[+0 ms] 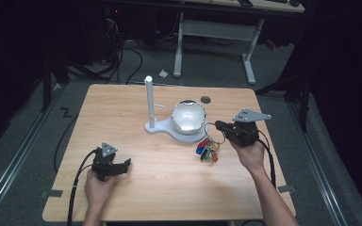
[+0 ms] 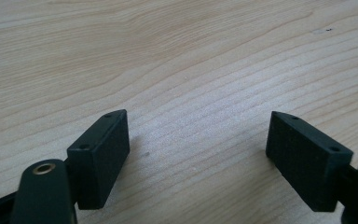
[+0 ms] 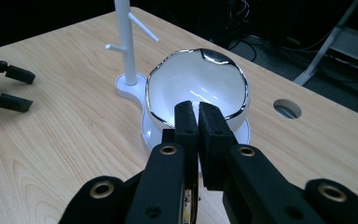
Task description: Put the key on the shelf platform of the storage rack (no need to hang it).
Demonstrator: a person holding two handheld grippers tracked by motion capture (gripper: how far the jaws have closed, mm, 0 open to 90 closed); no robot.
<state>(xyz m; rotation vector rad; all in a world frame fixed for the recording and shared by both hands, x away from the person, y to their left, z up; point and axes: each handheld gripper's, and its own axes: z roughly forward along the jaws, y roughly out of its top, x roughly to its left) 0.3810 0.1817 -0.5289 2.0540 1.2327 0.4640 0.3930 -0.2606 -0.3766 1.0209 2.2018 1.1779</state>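
High view: pale wood table [image 1: 169,188], dark room | left tool [image 1: 122,165] spread | right tool [image 1: 215,125] pinching keys [image 1: 208,150]

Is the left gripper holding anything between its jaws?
No: in the left gripper view the left gripper has its jaws spread wide apart with bare wooden table between them.

Brightness: your worktop [image 1: 169,188] is lit evenly from above, while the room around it falls almost to black.
Glare: you get sharp white highlights on the glossy bowl [image 3: 196,84], strongest along its far rim.
Shadows: soft and short, just beside the left gripper's fingers [image 2: 100,156].
Focus: wood grain is crisp in the left gripper view; the right gripper's fingers [image 3: 186,126] blur slightly near the lens.
High view: coarse, a bit soft.
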